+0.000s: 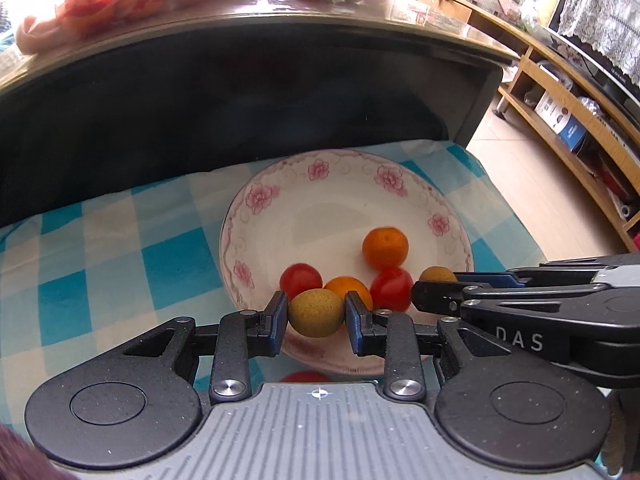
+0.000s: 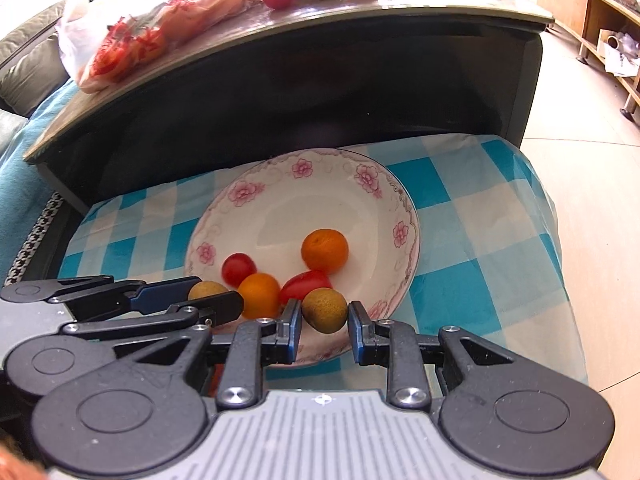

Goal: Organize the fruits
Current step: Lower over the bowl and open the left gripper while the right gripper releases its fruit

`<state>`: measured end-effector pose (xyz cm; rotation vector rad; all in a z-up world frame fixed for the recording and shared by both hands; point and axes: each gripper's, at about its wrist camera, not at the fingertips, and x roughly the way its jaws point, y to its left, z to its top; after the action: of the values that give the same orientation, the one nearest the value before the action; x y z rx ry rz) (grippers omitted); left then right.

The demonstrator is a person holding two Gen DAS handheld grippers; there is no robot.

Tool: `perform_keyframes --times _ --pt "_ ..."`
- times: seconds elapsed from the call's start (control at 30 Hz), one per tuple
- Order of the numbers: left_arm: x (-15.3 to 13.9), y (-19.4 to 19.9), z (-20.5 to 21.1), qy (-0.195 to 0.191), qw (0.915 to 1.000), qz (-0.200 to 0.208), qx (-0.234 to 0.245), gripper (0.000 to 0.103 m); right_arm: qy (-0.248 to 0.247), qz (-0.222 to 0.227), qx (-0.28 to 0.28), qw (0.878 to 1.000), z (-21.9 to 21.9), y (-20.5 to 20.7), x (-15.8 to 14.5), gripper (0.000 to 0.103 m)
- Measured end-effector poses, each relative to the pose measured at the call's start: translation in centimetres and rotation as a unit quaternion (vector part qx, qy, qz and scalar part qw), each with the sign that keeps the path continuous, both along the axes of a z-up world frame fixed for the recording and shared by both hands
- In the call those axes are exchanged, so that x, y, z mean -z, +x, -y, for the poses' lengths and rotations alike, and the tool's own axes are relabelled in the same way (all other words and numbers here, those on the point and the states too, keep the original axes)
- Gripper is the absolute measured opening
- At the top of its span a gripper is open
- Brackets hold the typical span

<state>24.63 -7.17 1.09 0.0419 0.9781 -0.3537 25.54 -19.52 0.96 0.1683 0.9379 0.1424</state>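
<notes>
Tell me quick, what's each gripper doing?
Left gripper: closed on a green-brown fruit.
Right gripper: closed on another green-brown fruit.

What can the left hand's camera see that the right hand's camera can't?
Only the left wrist view shows the long wooden shelf unit with boxes and a lace cloth hanging above it.

Only the right wrist view shows a cushion at the far left, and a houndstooth strip beside the cloth.

Both show the flowered plate with two oranges and two tomatoes, the left gripper shut on one small brown fruit, and the right gripper shut on another.
</notes>
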Motion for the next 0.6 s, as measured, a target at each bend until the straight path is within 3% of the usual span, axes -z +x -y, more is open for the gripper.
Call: perform_keyframes --times 0.6 --pt "-1.1 0.4 -0.2 -0.002 0.9999 0.013 -0.009 0.047 0.010 0.017 0.019 1.000 0.4 0.9 -0.5 0.029"
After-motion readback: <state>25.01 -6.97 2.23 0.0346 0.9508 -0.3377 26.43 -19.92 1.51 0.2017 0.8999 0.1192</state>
